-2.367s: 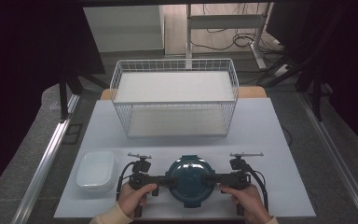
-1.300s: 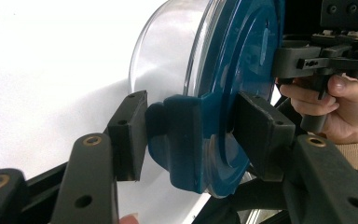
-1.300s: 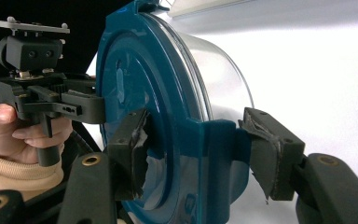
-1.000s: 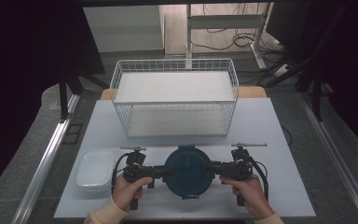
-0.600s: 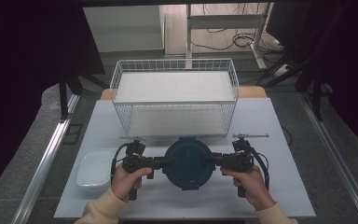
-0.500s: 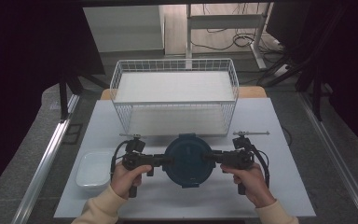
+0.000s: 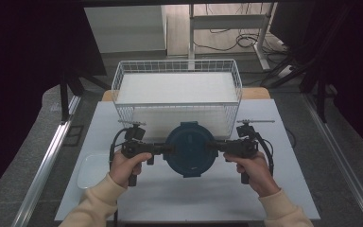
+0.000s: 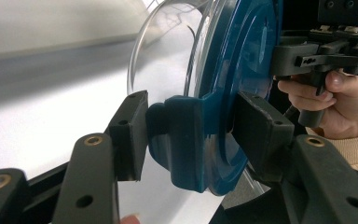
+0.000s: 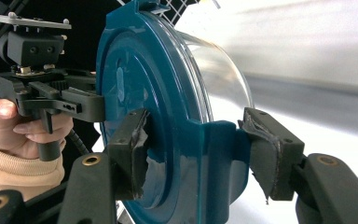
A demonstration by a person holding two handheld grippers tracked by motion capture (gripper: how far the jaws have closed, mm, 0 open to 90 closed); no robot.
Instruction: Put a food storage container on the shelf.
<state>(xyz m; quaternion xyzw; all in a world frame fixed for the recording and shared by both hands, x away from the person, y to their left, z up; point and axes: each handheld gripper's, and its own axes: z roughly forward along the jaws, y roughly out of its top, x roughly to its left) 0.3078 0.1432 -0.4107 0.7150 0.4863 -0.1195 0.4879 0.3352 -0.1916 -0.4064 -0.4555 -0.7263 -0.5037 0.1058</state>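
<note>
The person wears cream ribbed-cuff sleeves. Each hand grips a black pistol-style handle. The left gripper and right gripper are matt black, with brass-ringed pivot holes, flat rubber-faced pads, a small grey plate on top and a black trailing cable; the right gripper's padding looks frayed.

place: lab | signs: black curtains; floor cables; metal rails
</note>
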